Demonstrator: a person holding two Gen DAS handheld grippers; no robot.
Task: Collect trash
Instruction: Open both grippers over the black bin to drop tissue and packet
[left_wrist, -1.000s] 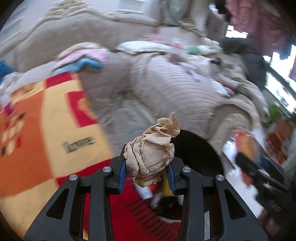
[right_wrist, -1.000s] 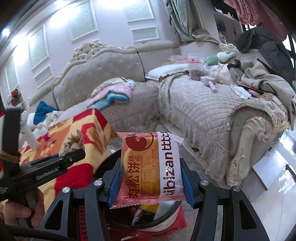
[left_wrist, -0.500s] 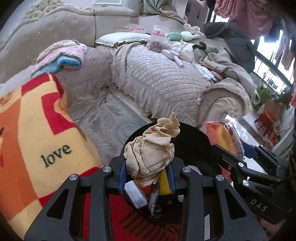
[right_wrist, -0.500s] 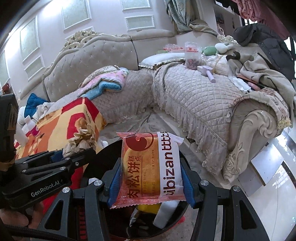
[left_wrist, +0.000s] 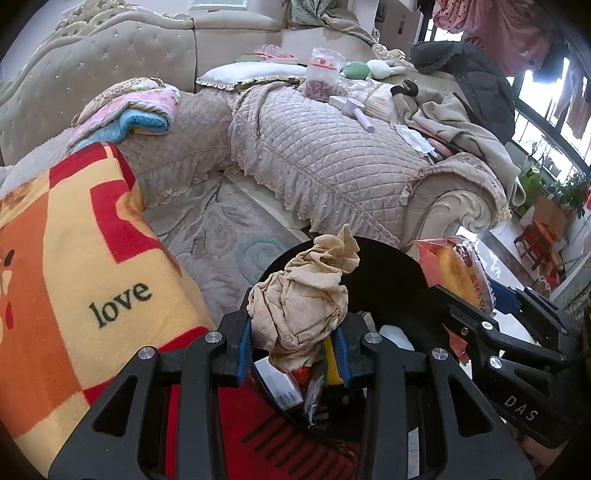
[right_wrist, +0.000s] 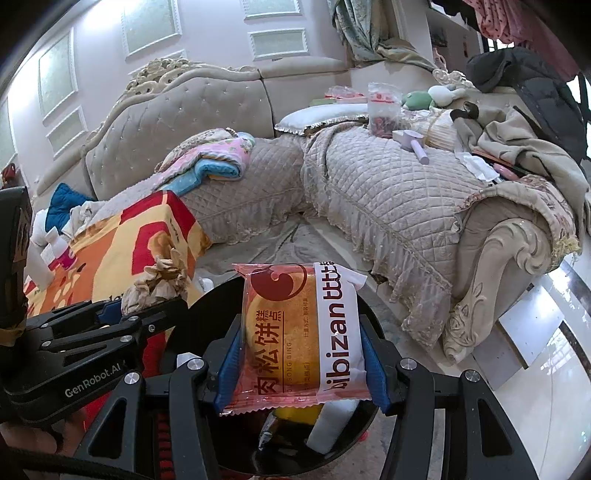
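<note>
Left gripper (left_wrist: 293, 347) is clamping a crumpled beige paper wad (left_wrist: 303, 299) between its blue pads, jaws narrow, hanging over the near-left rim of the black trash bin (left_wrist: 388, 280). Right gripper (right_wrist: 301, 363) is pinching a sealed orange snack cake packet (right_wrist: 301, 332) by its two side edges, jaws set wider, packet standing upright above the bin opening (right_wrist: 221, 314). Both grippers are pointing steeply down at the bin. In the left wrist view the right gripper (left_wrist: 476, 314) is showing at the right, packet (left_wrist: 454, 273) just beside the bin's right rim. Bin is already holding trash: a white carton (left_wrist: 277, 384), something yellow (left_wrist: 327, 363), wrappers. Red-orange "love" blanket (left_wrist: 74, 266) is lying to the left of the bin, touching it. Quilted beige sofa (left_wrist: 332, 147) is sitting far behind, with a patterned rug (left_wrist: 221, 229) between it and the bin.
</note>
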